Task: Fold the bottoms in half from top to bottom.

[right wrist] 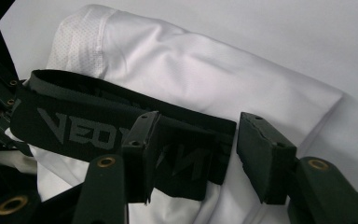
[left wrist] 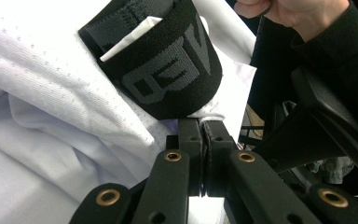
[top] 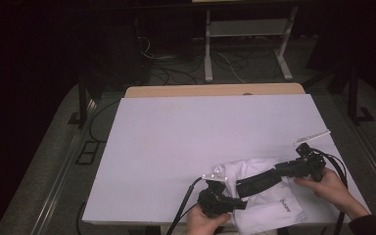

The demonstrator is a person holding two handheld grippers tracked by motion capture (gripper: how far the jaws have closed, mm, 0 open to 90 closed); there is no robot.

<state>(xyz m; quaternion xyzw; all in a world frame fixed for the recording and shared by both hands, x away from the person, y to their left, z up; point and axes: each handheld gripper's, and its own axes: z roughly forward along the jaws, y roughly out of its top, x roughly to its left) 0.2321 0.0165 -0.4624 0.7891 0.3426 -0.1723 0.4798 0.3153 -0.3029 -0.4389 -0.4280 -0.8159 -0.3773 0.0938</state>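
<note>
White shorts [top: 262, 196] lie bunched between both tongs, their black waistband [top: 257, 180] running lengthwise from left tongs [top: 220, 198], clamped on the fabric just below it, toward right tongs [right wrist: 193, 154], jaws apart, band between them.

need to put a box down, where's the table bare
Bare: the white table from its far edge down to the white garment, and its whole left half. Crowded: near right corner, with garment, black waistband, both grippers and the white strip.
</note>
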